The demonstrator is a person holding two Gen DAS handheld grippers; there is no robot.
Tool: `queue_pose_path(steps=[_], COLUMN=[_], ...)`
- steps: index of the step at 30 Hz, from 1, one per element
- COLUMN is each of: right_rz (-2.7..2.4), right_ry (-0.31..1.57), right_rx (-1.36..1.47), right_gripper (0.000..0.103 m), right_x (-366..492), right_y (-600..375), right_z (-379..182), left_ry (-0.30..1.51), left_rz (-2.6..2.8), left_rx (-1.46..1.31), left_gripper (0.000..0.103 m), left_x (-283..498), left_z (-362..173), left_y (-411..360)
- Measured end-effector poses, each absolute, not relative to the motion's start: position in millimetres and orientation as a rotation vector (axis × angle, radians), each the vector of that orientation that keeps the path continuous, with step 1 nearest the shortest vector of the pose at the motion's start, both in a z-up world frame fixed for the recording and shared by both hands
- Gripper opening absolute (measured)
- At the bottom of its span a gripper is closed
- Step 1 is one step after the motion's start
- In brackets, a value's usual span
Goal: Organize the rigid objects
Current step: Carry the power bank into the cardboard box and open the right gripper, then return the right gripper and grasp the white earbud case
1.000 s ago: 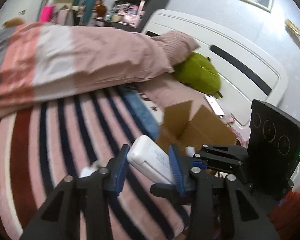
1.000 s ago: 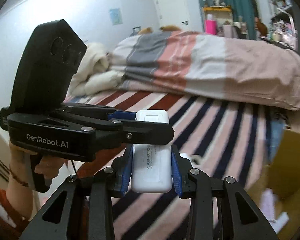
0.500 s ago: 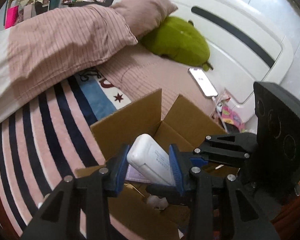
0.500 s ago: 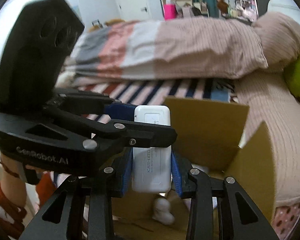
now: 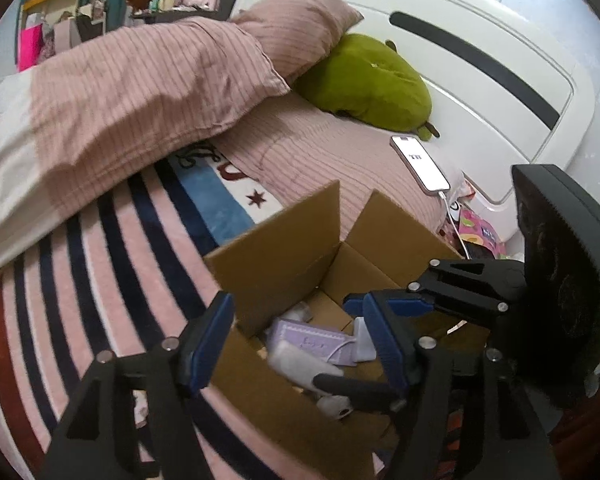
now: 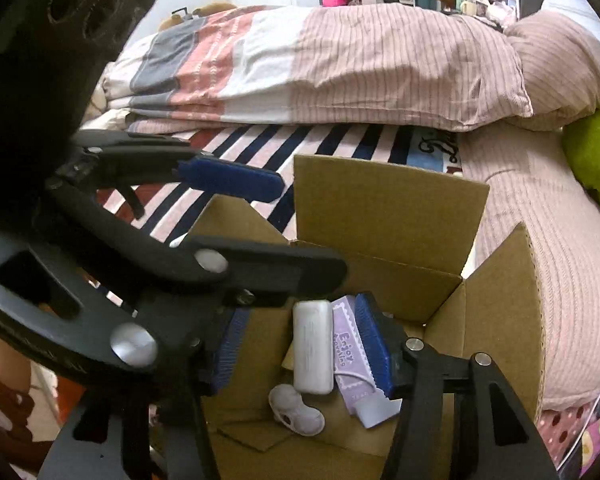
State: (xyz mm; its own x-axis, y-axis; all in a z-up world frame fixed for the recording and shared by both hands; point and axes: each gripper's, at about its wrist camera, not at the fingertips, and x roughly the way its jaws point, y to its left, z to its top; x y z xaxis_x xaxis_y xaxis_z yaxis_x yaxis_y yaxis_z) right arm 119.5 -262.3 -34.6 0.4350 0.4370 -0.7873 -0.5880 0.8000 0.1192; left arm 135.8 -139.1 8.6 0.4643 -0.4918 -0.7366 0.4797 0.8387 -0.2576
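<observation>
Both claws, the left gripper (image 5: pixel 300 340) and right gripper (image 6: pixel 300 344), which a second ago jointly clamped the white rounded plastic power bank (image 6: pixel 313 346), are opening empty-jawed, and it now lies inside the open brown cardboard box (image 6: pixel 388 200), seemingly stowed.

An open cardboard box (image 6: pixel 388 208) is sitting on the striped bed cover, its flaps standing up. Inside, a white rectangular power bank (image 6: pixel 313 346) is lying flat, lengthwise, just beside a purple tube (image 6: pixel 350 364) printed "Enjoy", which is slanting with its white cap toward the near wall. A small white rounded object (image 6: pixel 296 410) is resting below them on the floor of the box.
</observation>
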Motion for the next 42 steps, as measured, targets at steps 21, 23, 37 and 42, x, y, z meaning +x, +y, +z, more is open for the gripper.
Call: queue_pose_path(steps=[21, 23, 37, 42], right_rz=[0.989, 0.965, 0.738, 0.754], right_ry=[0.877, 0.894, 0.908, 0.897], right_rx=[-0.207, -0.225, -0.228, -0.237], right_gripper=[0.057, 0.065, 0.083, 0.067], right_x=[58.0, 57.0, 125.1, 127.0], right_y=[-84.9, -74.3, -65.4, -62.8], right_z=[-41.8, -60.4, -179.9, -181.4], left_ry=[0.803, 0.819, 0.897, 0.883], left_rz=[-0.179, -0.177, -0.148, -0.151], left_rx=[-0.163, -0.191, -0.264, -0.278], left_gripper=[0.078, 0.078, 0.078, 0.078], left_x=[40.6, 37.4, 34.2, 29.1], left_z=[-40.0, -56.8, -111.5, -108.8], left_y=[77.1, 90.4, 114.6, 119.6])
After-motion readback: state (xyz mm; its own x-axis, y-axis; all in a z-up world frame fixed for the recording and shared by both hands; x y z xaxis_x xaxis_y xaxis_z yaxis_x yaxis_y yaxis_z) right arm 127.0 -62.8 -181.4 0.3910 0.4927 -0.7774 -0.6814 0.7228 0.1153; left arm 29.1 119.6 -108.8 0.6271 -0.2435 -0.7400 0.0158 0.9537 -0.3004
